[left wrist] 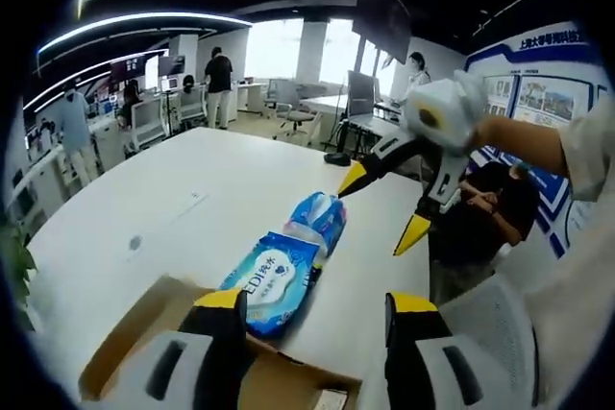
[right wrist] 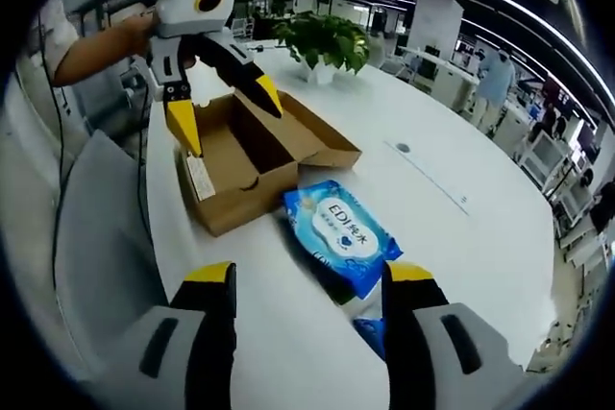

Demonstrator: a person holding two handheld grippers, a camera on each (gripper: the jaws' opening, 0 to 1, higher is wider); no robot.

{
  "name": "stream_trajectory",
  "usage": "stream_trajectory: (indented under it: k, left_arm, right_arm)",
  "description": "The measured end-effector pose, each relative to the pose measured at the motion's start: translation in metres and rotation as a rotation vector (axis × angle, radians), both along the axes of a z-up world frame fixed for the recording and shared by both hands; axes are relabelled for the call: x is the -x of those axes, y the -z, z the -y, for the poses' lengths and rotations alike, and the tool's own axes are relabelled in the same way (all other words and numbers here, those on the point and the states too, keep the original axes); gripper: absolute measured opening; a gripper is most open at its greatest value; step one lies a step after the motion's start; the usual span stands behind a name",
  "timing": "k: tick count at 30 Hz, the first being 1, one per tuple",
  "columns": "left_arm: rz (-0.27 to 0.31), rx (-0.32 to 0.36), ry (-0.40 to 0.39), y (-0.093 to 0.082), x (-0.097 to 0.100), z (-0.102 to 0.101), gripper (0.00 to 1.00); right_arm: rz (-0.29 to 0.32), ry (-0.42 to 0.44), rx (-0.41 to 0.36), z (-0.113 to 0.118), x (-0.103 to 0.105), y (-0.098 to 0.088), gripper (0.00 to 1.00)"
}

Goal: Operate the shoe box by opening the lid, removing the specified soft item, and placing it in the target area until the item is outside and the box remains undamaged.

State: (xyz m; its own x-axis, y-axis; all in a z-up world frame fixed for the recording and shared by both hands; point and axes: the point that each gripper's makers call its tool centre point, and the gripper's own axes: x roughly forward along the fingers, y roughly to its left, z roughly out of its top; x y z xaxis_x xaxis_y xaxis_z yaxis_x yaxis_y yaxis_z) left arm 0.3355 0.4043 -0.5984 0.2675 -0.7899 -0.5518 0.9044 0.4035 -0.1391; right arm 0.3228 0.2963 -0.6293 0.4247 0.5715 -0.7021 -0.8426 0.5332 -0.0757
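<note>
On the white table [right wrist: 480, 189], near its long edge, the cardboard shoe box [right wrist: 252, 162] sits open, its lid folded back. Above the box, the left gripper [right wrist: 223, 120] hangs with its yellow-tipped fingers [right wrist: 184, 128] spread wide, grasping nothing. Just beside the box lies the blue wet-wipe pack [right wrist: 341, 233], flat on the tabletop and outside the box; a second blue packet [left wrist: 320, 217] lies at its far end. The right gripper [left wrist: 378, 210] hovers over the table past the packs, fingers likewise released and empty. A potted plant [right wrist: 325, 40] stands at the table's far end. Around it spreads an office with desks, chairs [left wrist: 357, 98] and standing people [left wrist: 219, 84].
</note>
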Motion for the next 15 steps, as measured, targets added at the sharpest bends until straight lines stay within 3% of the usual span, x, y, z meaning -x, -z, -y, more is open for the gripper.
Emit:
stream_trajectory:
  k: [6, 15]
  left_arm:
    - [0.015, 0.006, -0.033, -0.004, -0.002, -0.025, 0.61]
    - [0.015, -0.012, -0.131, 0.001, -0.001, -0.078, 0.61]
  right_arm:
    - [-0.007, -0.028, -0.022, -0.019, -0.001, -0.001, 0.58]
    - [-0.018, -0.085, -0.025, -0.042, 0.000, 0.002, 0.58]
